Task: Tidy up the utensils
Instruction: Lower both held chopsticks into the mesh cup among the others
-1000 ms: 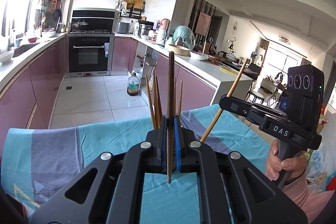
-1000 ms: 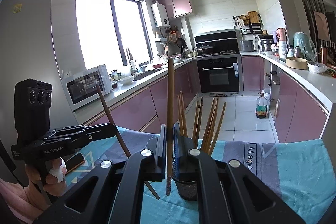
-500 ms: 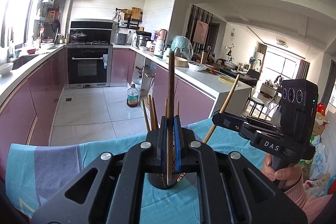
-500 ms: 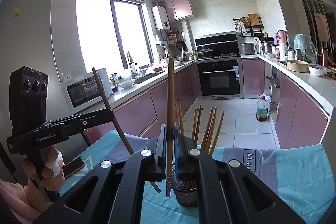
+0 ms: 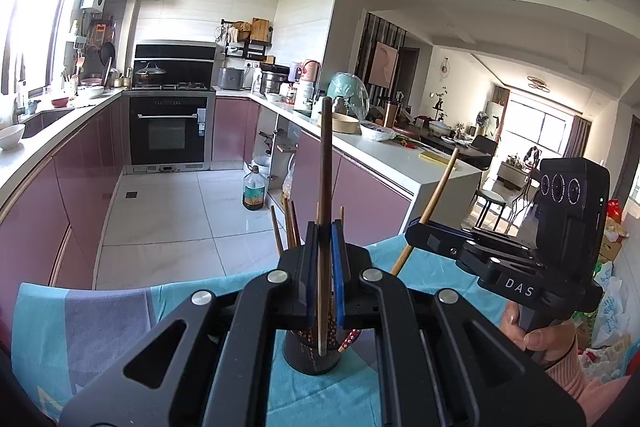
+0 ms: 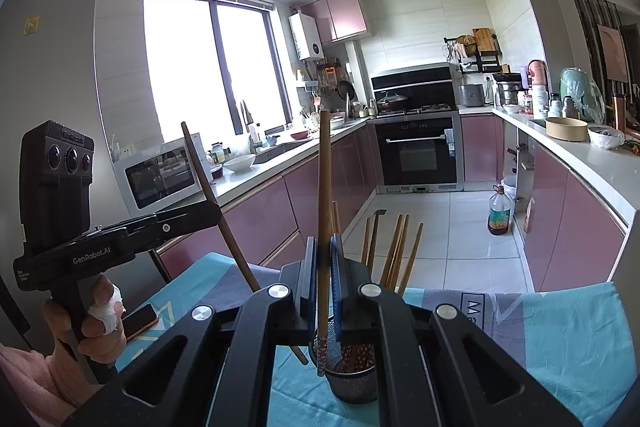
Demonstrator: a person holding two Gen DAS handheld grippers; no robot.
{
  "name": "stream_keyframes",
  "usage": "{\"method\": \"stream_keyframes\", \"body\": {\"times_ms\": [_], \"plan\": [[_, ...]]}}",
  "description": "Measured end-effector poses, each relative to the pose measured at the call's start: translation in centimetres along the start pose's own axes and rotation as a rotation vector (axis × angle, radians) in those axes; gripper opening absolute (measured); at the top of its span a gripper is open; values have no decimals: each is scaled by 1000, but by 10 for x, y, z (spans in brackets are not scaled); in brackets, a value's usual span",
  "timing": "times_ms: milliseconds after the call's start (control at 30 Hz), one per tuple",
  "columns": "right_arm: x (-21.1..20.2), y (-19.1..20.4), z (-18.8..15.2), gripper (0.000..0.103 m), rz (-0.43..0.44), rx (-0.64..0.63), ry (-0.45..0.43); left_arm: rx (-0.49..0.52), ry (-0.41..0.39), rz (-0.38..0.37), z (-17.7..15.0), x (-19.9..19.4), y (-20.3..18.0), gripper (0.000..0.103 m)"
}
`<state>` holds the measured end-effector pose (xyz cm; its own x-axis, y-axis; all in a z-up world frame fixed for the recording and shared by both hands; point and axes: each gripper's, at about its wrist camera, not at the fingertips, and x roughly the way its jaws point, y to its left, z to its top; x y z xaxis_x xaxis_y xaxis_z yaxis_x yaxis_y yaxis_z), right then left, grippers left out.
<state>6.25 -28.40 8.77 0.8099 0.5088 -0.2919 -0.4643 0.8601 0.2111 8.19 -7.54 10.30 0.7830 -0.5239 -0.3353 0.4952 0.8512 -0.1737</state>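
Kitchen, pink cabinets [image 5: 52, 195], oven [image 5: 168, 131] | teal cloth [image 5: 100, 323] covers table | mesh holder [image 6: 352, 375] of chopsticks on cloth | left gripper [image 5: 325, 259] clamps dark chopstick [image 5: 326, 163] | right gripper [image 6: 325, 263] clamps brown chopstick [image 6: 324, 171], above holder

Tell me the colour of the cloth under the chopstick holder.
The cloth is turquoise with grey-purple blocks, clearest in the right wrist view around the holder.

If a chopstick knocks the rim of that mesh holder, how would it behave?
The mesh holder looks light and narrow-based, and its chopsticks lean out above the rim, so it probably tips easily. On the blue cloth it may tip rather than slide.
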Motion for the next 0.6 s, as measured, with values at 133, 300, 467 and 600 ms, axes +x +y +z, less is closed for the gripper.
{"method": "stream_keyframes", "body": {"times_ms": [133,300,467,600], "plan": [[-1,0,2,5,1,-3,-4,4,-6,-2,4,0,-4,7],[0,-2,4,5,-3,-5,-10,3,-17,-1,13,2,-5,7],[3,-3,4,5,-8,-5,-9,-2,-23,-1,17,5,-2,7],[7,-5,5,5,-12,-1,-5,-2,-17,5,20,6,0,7]]}}
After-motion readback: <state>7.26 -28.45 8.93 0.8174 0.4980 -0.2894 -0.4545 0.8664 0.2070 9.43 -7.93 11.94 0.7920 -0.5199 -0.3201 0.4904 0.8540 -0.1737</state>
